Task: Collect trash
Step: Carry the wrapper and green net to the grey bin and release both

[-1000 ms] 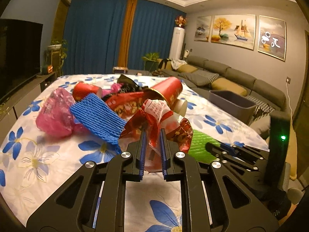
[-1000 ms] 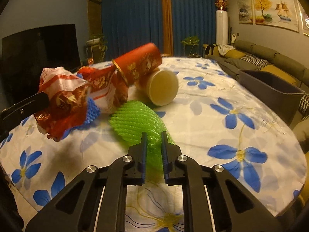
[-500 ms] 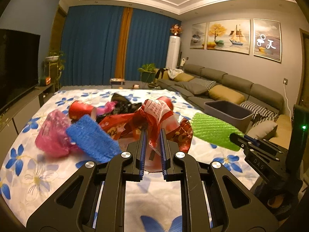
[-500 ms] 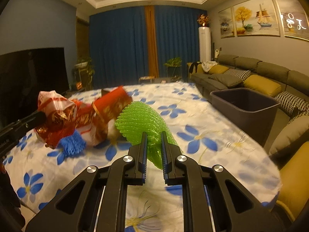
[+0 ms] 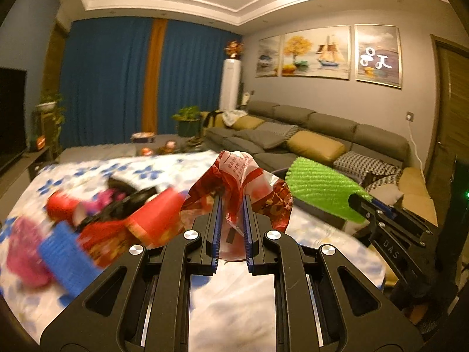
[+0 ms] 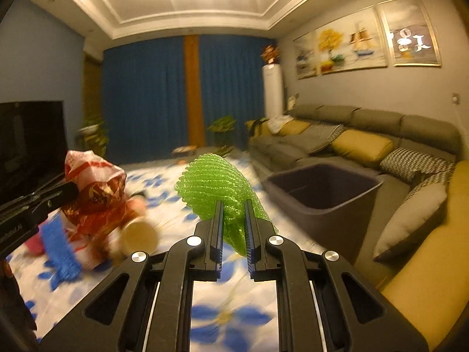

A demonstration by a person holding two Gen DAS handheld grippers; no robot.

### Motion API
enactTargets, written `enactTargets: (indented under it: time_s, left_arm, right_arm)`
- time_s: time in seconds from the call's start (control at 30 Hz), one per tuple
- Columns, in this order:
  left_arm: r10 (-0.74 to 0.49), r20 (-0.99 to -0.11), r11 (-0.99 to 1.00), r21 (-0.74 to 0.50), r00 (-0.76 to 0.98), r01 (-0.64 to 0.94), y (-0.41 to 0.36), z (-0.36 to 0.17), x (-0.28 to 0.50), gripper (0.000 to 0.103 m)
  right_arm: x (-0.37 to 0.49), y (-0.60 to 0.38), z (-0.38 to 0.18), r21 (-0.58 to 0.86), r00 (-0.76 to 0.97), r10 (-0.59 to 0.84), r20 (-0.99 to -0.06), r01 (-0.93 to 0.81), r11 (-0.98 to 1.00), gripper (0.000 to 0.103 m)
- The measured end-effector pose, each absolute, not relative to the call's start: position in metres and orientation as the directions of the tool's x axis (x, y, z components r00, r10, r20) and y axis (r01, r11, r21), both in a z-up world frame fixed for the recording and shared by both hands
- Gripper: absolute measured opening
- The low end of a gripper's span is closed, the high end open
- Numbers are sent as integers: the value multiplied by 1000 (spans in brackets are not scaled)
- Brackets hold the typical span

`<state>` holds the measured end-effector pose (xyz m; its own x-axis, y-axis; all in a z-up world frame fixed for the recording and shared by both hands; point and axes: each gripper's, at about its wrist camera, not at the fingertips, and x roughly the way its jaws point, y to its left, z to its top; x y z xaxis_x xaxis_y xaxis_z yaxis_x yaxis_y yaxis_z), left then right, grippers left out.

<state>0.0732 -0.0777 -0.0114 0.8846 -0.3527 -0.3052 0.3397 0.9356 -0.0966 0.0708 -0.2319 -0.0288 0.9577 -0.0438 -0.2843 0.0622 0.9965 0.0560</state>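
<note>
My left gripper [image 5: 231, 202] is shut on a crumpled red and white plastic wrapper [image 5: 234, 173], held up above the table. In the right wrist view that wrapper [image 6: 93, 182] hangs at the left. My right gripper [image 6: 233, 205] is shut on a green foam net [image 6: 214, 182], also lifted off the table; the left wrist view shows the net [image 5: 322, 187] at the right. A dark grey bin [image 6: 319, 190] stands open beside the table, right of the green net. Blurred trash lies on the flowered tablecloth [image 5: 240, 299]: a red cup [image 5: 155, 217], a blue foam net [image 5: 64, 255], a pink bag [image 5: 23, 258].
A paper cup [image 6: 139, 236] lies on its side by the blue net [image 6: 58, 249]. A long grey sofa [image 6: 366, 135] with yellow cushions runs behind the bin. A television [image 6: 29, 138] stands at the left, blue curtains [image 6: 146, 96] at the back.
Both grippers have risen and swung toward the sofa side, carrying the wrapper and the green net up off the table. The bin has come closer in the right wrist view.
</note>
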Motion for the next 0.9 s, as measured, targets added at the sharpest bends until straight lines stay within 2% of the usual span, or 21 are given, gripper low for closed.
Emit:
enactTargets:
  time_s: [0.23, 0.57, 0.9]
  left_arm:
    - [-450, -278, 892, -82, 849, 445, -157, 5, 136, 13]
    - [-547, -324, 834, -131, 772, 535, -240, -18, 230, 13]
    - [-582, -342, 809, -151, 738, 568, -279, -36, 270, 13]
  right_arm:
    - [116, -288, -11, 44, 954, -189, -231, 204, 978, 14]
    - [170, -358, -27, 74, 910, -300, -286, 333, 940, 14]
    - [199, -379, -33, 83, 895, -323, -308, 364, 928, 14]
